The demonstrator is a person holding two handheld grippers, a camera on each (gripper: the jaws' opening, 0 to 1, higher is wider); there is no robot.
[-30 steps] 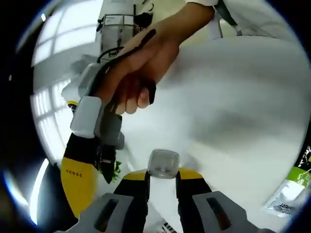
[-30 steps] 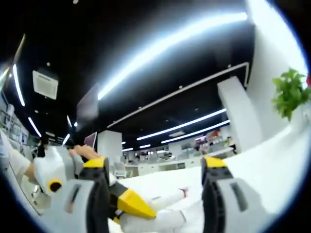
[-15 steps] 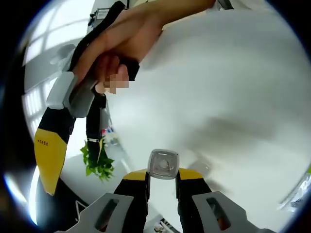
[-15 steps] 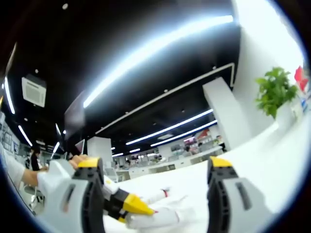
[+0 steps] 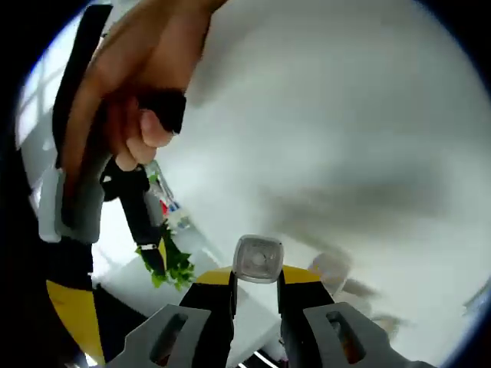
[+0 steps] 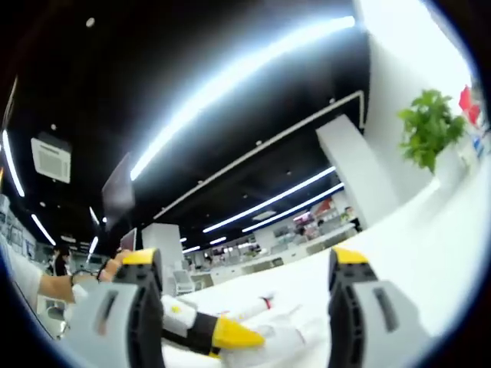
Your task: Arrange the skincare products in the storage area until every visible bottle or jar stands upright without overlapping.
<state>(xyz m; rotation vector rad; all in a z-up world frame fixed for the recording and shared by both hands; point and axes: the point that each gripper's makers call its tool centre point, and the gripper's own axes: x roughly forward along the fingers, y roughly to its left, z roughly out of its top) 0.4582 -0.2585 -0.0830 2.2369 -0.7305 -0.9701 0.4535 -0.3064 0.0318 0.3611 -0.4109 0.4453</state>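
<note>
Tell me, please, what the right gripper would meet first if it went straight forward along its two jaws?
Probably nothing near. The right gripper is open and points over the white table toward a distant office hall under the ceiling lights. The left gripper lies low between its jaws, likely below the line; depth is unclear.

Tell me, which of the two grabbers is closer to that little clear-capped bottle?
Left. The left gripper has its fingers shut on the bottle, the cap poking out between them. The right gripper is open, holding nothing.

Small clear glossy plastic-capped bottle [image 5: 258, 259], matt grey-black-yellow plastic tongs [image 5: 257, 295], smooth white matt worktop [image 5: 360, 138], leafy green plant [image 6: 430, 126], matt.
</note>
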